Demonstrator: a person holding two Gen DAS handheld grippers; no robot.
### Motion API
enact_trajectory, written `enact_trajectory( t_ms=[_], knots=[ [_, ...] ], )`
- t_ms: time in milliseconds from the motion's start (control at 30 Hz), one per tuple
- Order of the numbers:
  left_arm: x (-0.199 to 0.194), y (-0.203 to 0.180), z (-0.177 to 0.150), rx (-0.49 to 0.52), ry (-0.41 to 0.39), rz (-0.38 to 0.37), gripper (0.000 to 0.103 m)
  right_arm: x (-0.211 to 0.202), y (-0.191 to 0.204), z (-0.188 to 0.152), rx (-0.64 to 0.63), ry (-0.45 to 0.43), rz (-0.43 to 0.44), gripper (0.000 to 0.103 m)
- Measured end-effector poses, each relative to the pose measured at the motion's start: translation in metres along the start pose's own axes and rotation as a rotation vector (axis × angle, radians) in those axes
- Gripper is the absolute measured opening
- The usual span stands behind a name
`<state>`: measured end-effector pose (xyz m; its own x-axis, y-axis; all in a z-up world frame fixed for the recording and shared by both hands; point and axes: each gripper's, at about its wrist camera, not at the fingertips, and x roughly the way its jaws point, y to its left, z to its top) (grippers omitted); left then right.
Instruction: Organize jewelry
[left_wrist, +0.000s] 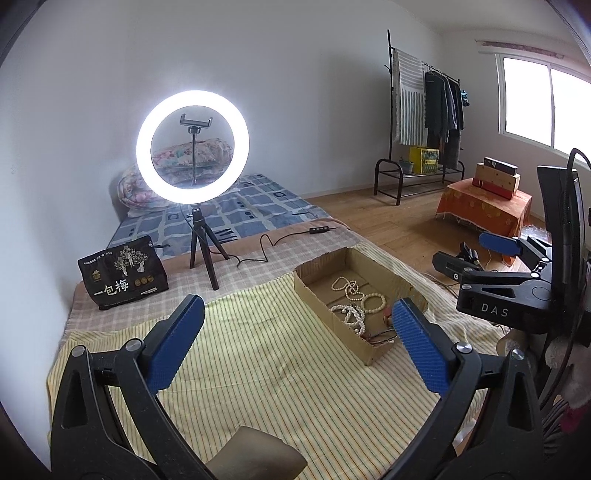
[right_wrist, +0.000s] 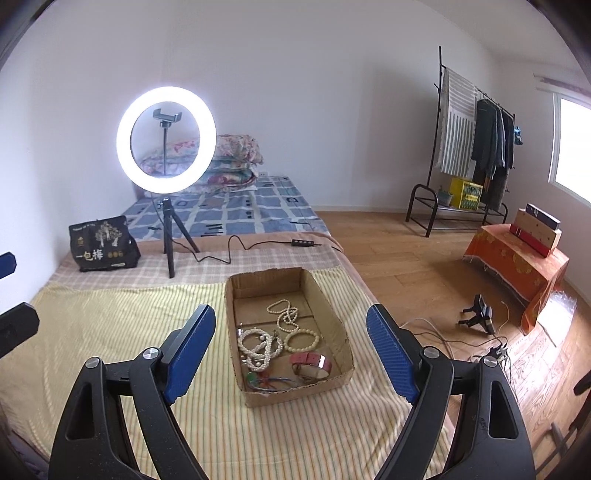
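Observation:
A shallow cardboard box lies on the yellow striped cloth and holds the jewelry: a long pearl necklace, a cream bead bracelet, a bunch of pearl strands, a pink watch and coloured bangles. My right gripper is open and empty, raised above the near end of the box. My left gripper is open and empty, left of the box. In the left wrist view the right gripper shows beyond the box.
A lit ring light on a tripod and a black snack bag stand at the back of the bed, with a cable across it. Right of the bed are wood floor, a clothes rack and an orange-draped stand.

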<state>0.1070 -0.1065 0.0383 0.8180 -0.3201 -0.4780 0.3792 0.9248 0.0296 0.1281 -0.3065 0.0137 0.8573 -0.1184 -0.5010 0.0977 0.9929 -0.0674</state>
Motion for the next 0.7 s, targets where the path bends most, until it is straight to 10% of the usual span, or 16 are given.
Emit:
enact_trajectory(
  t_ms=[700],
  knots=[
    [0.009,0.0032,-0.0046,-0.006,0.02,0.014,0.103,0.0053,0.0053,-0.003,-0.014,0.023,0.007,0.084]
  ],
)
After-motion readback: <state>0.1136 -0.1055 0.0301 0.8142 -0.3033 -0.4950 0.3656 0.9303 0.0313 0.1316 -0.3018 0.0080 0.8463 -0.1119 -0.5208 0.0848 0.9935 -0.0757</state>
